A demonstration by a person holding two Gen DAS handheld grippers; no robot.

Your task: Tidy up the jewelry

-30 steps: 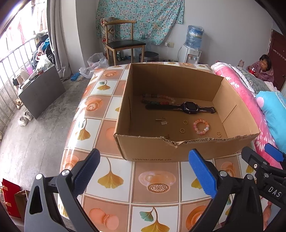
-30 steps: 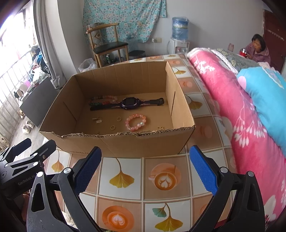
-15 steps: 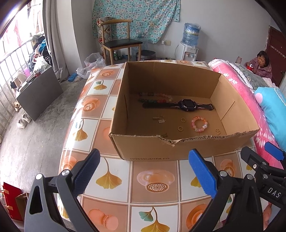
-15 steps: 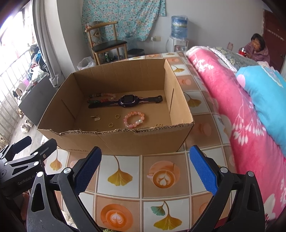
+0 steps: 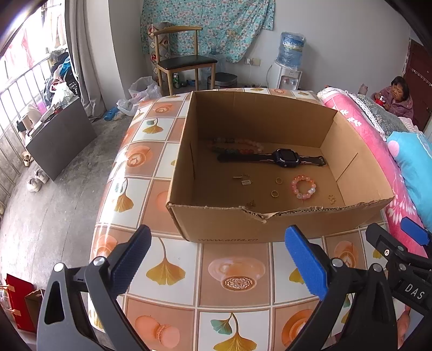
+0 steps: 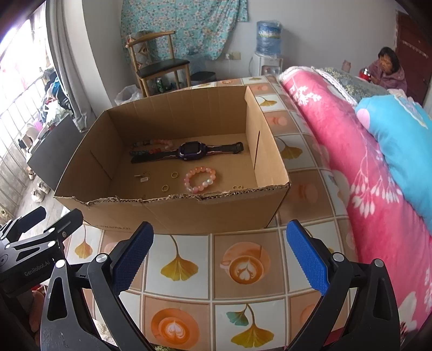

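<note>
The room around your work surface

Your tiled tablecloth [image 5: 172,272] carries ginkgo leaves and coffee cups; behind it you have a wooden chair [image 5: 186,63] with a dark seat beneath a floral cloth [image 5: 216,24] hung on the wall — and a water dispenser [image 5: 290,64] beside it. To your right lie a pink blanket [image 6: 351,162] and a blue pillow [image 6: 405,135], with a seated person [image 6: 387,71] beyond.

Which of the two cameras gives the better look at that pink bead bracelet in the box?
The right wrist view: the pink bead bracelet lies nearer the picture's middle and looks bigger. The left wrist view shows it whole too, only smaller.
</note>
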